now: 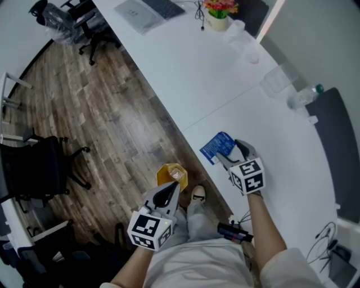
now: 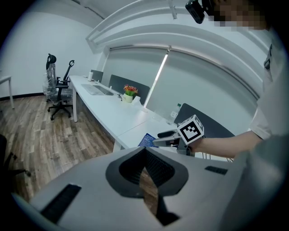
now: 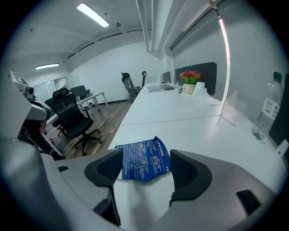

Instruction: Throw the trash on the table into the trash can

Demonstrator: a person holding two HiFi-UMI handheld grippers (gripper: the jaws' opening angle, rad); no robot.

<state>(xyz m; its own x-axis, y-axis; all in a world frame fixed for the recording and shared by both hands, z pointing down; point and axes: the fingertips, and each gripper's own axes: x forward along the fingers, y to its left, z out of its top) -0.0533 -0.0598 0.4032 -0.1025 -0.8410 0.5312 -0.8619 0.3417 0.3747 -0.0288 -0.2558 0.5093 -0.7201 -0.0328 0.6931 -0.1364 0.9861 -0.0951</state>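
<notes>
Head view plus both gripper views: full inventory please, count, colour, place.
table: one, white, long
packet: one, blue, near table edge
trash can: one, yellow-brown, floor beside table
laptop: one, grey, table's far end
flower pot: one, white with red flowers, far end
plastic container: one, clear, mid-table
bottle: one, clear with green cap, beside container
office chairs: several, black, on floor
left gripper: one, grey, shut and empty, by trash can
right gripper: one, grey, open, jaws either side of packet

Open tabletop [image 1: 185,73] rings the blue packet [image 1: 217,146]; bottle [image 1: 304,97] and clear container [image 1: 277,80] stand well beyond.
</notes>
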